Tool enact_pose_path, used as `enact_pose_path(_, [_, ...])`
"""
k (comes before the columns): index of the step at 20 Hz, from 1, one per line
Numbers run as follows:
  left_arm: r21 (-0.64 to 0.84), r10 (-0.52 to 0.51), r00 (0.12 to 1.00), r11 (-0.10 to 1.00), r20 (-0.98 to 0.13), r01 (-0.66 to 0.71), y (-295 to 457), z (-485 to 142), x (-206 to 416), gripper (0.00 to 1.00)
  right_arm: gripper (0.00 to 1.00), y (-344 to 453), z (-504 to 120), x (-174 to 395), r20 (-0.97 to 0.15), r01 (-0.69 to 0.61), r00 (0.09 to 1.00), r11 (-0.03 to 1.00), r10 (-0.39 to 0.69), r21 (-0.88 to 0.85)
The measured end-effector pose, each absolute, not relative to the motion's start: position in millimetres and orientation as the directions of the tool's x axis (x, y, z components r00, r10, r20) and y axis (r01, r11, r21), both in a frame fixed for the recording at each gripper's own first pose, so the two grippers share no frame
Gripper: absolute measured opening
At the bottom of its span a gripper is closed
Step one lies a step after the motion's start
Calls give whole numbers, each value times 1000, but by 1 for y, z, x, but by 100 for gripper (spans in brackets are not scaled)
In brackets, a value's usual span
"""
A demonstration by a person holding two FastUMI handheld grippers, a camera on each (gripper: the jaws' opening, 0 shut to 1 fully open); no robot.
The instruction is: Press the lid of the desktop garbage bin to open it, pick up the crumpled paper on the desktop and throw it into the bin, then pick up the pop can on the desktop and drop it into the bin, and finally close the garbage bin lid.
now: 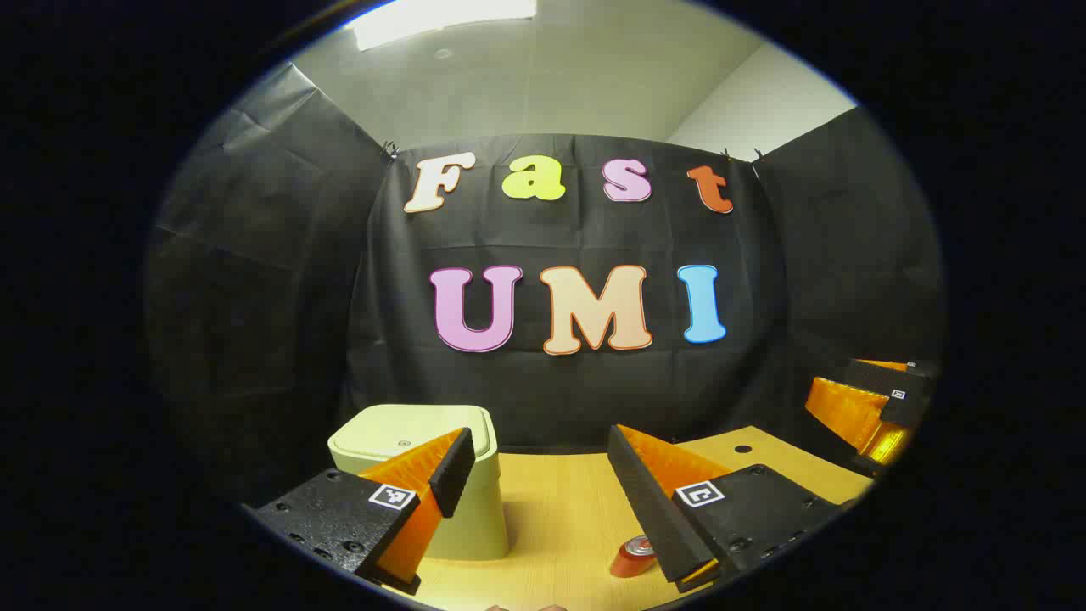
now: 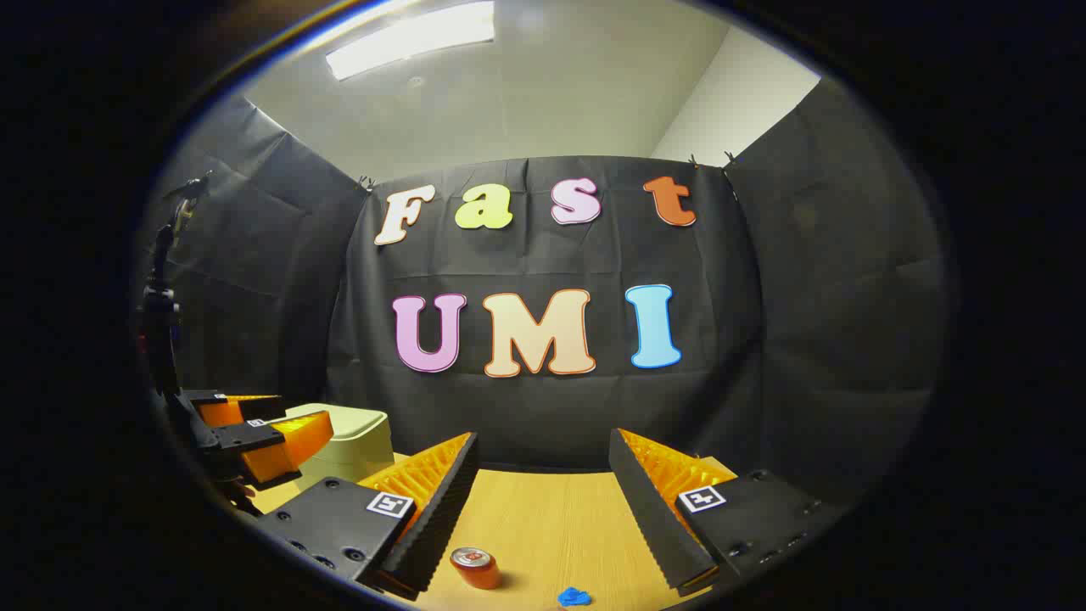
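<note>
Black cloth walls the booth under a ceiling light; the wooden surface (image 1: 551, 509) carries the garbage bin (image 1: 424, 450), lid down, at its left. The left gripper (image 1: 534, 475) and right gripper (image 2: 543, 484) hover apart, empty. A careless press could shove the light bin. The pop can (image 2: 475, 567) could roll when grasped; the blue crumpled paper (image 2: 574, 597) lies nearest.

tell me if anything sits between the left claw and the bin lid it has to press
Nothing visible does. In the left gripper view the open left claw hangs above the table, with the closed bin lid just behind its left finger. The pop can lies lower right, clear of that path.
</note>
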State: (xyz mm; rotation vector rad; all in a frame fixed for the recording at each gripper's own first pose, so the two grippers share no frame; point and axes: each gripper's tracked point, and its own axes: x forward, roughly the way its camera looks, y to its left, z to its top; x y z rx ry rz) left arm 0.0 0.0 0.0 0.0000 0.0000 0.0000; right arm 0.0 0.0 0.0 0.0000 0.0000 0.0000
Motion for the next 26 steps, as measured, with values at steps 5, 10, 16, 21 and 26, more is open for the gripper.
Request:
enact_pose_path(5, [7,-12,1000,1000,19,11,-2,5,2,95,97,-2,2,0,7,3,1000,1000,-3,-2])
enact_pose_path(10, [1,-10,1000,1000,-5,10,-3,-3,2,95,97,-4,1,-1,7,7,1000,1000,-7,-10])
enact_pose_path(16, [8,-1,1000,1000,-26,1,-3,-9,2,95,97,-9,1,0,3,13,1000,1000,-13,-5])
enact_pose_path(21, [31,-8,1000,1000,-11,8,-5,-1,3,95,97,-10,3,-1,12,7,1000,1000,-7,-5])
enact_pose_path(26, [55,2,1000,998,-9,-1,-3,1,3,73,97,-9,3,-4,18,0,1000,1000,0,-19])
